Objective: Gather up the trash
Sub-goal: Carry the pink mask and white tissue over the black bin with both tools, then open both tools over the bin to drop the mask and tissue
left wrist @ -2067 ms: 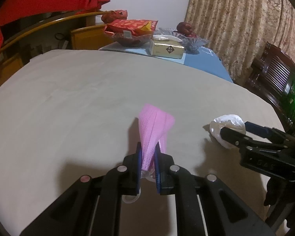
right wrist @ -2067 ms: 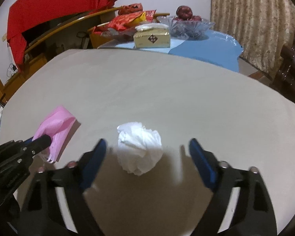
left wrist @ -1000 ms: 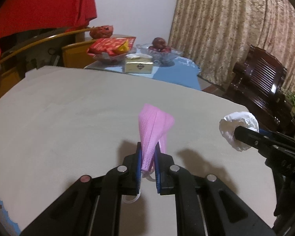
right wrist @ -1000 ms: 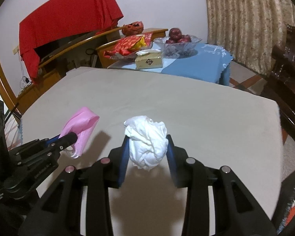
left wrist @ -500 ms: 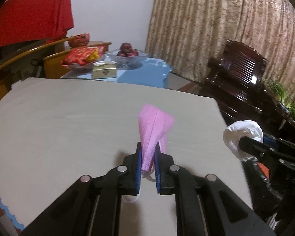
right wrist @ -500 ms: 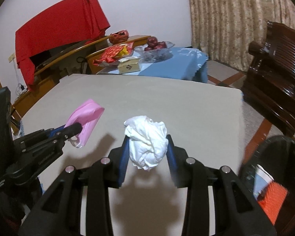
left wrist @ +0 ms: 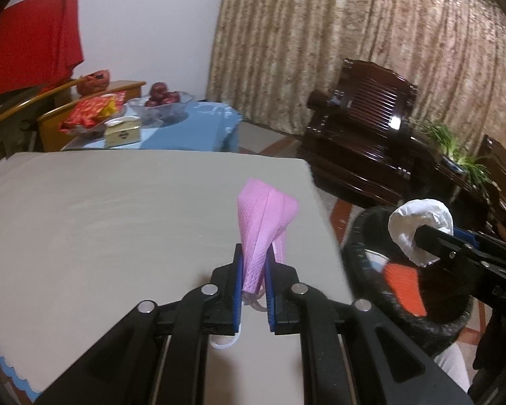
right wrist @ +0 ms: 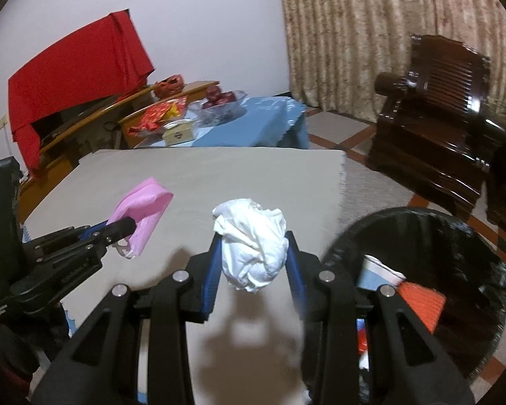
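here, left hand-held gripper (left wrist: 253,270) clamping pink mask (left wrist: 264,222), right hand-held gripper (right wrist: 253,263) clamping tissue wad (right wrist: 253,246); bin (right wrist: 455,222) past table edge (right wrist: 340,182)

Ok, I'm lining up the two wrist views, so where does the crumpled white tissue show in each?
Left wrist view: the crumpled white tissue sits at the right edge, pinched in the right hand-held gripper, in front of the black trash bin.
Right wrist view: low centre, between that gripper's blue pads.
Shared landmark: the pink face mask.
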`<state>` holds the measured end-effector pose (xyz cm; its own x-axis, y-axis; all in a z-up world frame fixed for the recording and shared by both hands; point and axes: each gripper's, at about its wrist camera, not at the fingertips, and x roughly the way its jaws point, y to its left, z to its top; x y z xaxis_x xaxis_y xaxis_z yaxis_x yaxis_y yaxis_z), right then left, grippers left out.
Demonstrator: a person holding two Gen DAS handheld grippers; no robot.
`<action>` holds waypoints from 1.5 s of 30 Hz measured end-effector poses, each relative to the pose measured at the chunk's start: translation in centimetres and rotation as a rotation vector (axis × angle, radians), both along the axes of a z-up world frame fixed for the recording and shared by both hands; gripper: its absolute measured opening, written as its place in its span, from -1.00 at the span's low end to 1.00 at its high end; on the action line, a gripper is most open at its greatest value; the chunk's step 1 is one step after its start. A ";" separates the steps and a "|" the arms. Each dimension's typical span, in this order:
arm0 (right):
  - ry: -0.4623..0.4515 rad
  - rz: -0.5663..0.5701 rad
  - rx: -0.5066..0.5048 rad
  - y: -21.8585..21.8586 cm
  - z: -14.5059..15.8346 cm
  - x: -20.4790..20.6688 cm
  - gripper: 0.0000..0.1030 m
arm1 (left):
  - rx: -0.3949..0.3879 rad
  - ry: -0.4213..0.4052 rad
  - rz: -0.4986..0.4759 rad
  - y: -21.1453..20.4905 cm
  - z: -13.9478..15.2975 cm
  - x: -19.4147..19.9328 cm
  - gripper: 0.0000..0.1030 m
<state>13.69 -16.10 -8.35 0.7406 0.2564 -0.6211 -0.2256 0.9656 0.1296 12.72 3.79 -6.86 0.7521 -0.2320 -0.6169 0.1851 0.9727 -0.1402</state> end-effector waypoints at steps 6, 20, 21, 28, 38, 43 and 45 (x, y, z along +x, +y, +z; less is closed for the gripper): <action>-0.003 -0.077 -0.003 -4.3 -0.1 -2.2 -0.33 | 0.007 -0.005 -0.076 -4.3 0.2 -0.9 -0.78; -0.015 -0.246 -0.010 -12.4 -0.4 -4.4 -0.33 | 0.003 -0.015 -0.231 -12.3 0.2 -0.7 -0.78; -0.015 -0.258 -0.012 -12.9 -0.4 -4.5 -0.33 | 0.003 -0.013 -0.242 -12.8 0.1 -0.6 -0.78; -0.007 -0.333 -0.019 -16.1 -1.1 -5.2 -0.33 | 0.001 0.018 -0.315 -16.5 -1.0 0.2 -0.78; 0.012 -0.387 -0.034 -19.4 -2.5 -4.7 -0.33 | 0.010 0.035 -0.380 -21.8 -2.6 1.8 -0.78; 0.028 -0.397 -0.033 -20.6 -3.3 -4.0 -0.33 | 0.014 0.042 -0.402 -23.8 -3.5 2.5 -0.78; 0.031 -0.407 -0.035 -20.9 -3.5 -3.8 -0.32 | 0.013 0.049 -0.415 -24.5 -3.9 2.7 -0.78</action>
<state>9.92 -36.98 -11.85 0.7583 -0.0751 -0.6476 0.1791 0.9791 0.0962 15.45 -20.69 -10.75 0.5661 -0.5009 -0.6547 0.5552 0.8187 -0.1464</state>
